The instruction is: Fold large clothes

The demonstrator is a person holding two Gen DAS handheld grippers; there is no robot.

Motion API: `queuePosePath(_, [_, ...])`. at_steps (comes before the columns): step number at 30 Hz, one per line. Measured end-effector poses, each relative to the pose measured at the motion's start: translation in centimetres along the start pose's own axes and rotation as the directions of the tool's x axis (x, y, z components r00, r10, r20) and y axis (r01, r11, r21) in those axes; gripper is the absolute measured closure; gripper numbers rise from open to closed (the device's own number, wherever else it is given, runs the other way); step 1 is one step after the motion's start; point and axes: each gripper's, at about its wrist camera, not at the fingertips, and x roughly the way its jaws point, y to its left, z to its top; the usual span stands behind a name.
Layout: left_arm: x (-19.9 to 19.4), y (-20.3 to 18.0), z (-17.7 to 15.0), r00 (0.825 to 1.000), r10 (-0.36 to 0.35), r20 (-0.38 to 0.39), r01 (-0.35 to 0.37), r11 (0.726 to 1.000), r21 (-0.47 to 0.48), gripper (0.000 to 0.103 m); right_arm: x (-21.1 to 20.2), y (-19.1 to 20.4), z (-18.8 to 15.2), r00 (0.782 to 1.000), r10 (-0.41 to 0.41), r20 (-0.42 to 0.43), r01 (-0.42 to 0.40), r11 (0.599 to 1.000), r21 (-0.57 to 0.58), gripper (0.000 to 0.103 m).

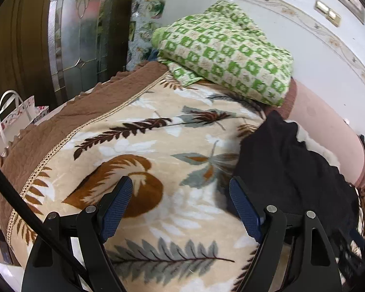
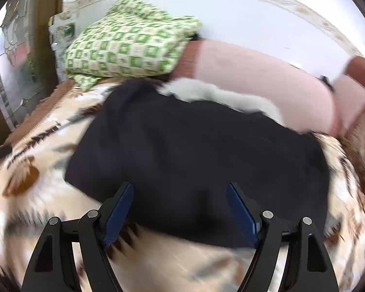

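1. Nearest the right wrist camera, the right gripper (image 2: 180, 206) stands spread wide with nothing between its fingers, just above the near edge of the dark garment (image 2: 194, 146).
2. The left gripper (image 1: 181, 203) is likewise wide apart and empty, over bare leaf-print blanket (image 1: 138, 146); the garment lies to its right.
3. Beyond the garment, a white fluffy piece (image 2: 221, 97) meets a pink pillow (image 2: 267, 73).
4. At the bed's far edge rests a green-checked bundle (image 1: 226, 48).
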Motion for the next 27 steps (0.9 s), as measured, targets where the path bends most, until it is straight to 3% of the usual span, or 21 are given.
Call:
queuePosePath(6, [-2.1,-3.3,-1.3,0.998,-0.024,0.05,0.02,0.996,0.082,0.022,-2.9,-7.5,-6.0,0.994,-0.103,-0.042,0.106,0.99,0.094,0.021])
queuePosePath(12, [-3.5,-5.9,-2.6,0.996,-0.042,0.078,0.029,0.987,0.16,0.022,-3.8,-12.1,-9.4,0.992,-0.092,-0.09,0.111,0.964,0.241,0.021])
queuePosePath(18, [-3.3,-7.0,-3.3,0.997,-0.057,0.059,0.044,0.979,0.201,0.022,-4.3,-12.9,-10.6,0.991,-0.087,-0.101,0.112,0.955,0.276,0.021])
queuePosePath(27, [-2.5,-6.0,-3.0,0.995,-0.103,0.004,0.101,0.986,0.135,0.022,-2.7,-11.6,-10.4,0.991,-0.044,-0.124,0.081,0.947,0.311,0.021])
